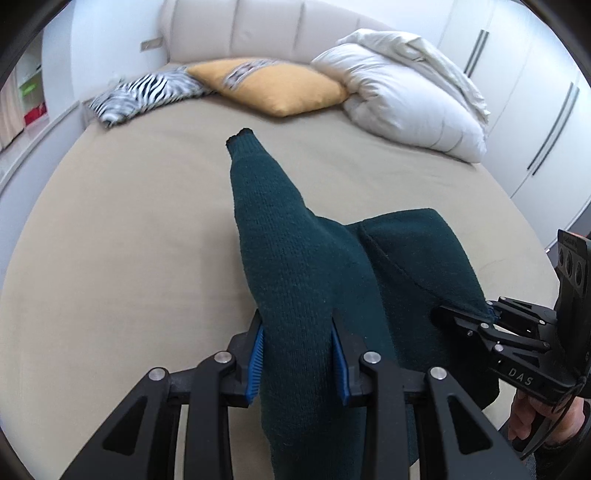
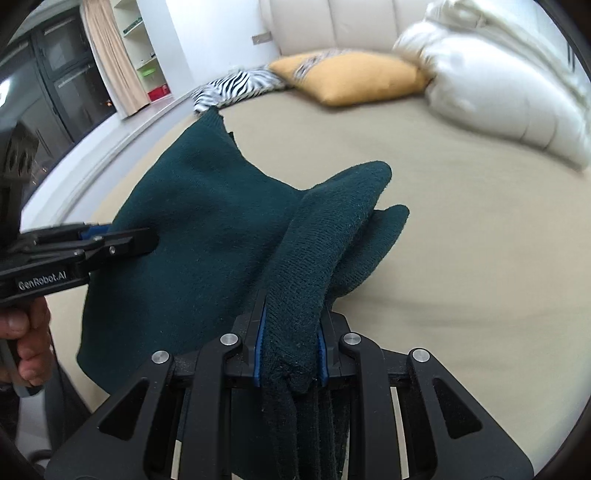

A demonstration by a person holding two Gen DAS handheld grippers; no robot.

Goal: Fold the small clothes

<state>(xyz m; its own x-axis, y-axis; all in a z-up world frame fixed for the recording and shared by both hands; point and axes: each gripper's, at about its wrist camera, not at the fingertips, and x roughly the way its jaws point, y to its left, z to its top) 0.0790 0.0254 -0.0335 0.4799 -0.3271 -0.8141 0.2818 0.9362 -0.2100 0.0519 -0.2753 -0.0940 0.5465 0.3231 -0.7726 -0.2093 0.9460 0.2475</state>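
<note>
1. The room has white walls, a row of tall white wardrobe doors (image 1: 532, 110) with long bar handles at the right, and at the left an open shelf unit (image 2: 142, 48) beside a beige curtain (image 2: 110, 55) and a dark window (image 2: 55, 81).
2. The bed (image 1: 110, 240) fills most of both views: a rounded mattress under a smooth tan sheet, backed by a padded beige headboard (image 1: 258, 29).
3. A bulky white duvet (image 1: 402, 96) is heaped at the far right of the bed, next to the headboard.
4. The dark green knit sweater (image 2: 207, 206) lies near the front edge of the bed, partly lifted off the sheet; one sleeve (image 1: 258, 199) stretches away toward the pillows.
5. A mustard-yellow cushion (image 1: 273, 86) sits near the headboard, touching the duvet on one side and a zebra-print pillow (image 1: 147, 92) on the other.
6. The left claw (image 1: 299, 358) is clamped on the sweater, a thick fold of knit bunched between its blue pads (image 1: 256, 354).
7. The right claw (image 2: 290, 343) is likewise clamped on a gathered fold of the sweater, the fabric squeezed tight between its blue pads (image 2: 260, 341).
</note>
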